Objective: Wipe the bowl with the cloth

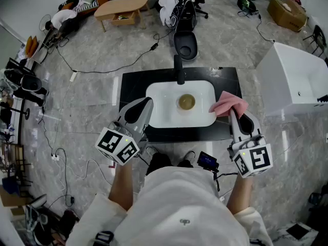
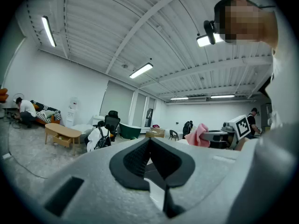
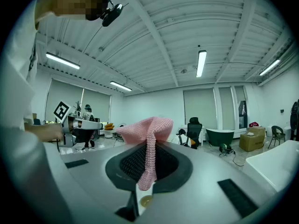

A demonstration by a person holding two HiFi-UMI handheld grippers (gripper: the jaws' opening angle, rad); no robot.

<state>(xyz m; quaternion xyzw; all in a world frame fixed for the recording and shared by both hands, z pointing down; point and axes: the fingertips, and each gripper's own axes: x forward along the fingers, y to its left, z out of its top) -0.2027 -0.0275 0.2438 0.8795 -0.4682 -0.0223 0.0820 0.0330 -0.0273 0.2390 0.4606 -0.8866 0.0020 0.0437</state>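
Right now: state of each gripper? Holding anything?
Left gripper: closed, nothing between its jaws.
Right gripper: closed on the pink cloth.

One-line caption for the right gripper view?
Right gripper shut on the pink cloth, an office chair beyond.

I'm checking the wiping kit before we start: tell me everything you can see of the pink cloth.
The cloth is pink, with a knitted, ribbed look, soft and crumpled. The right gripper is shut on it: a narrow fold runs down between the pads, and the rest bunches up above the jaw tips. In the head view it lies over the right edge of the white basin, apart from the bowl. Whether it touches the basin cannot be told.
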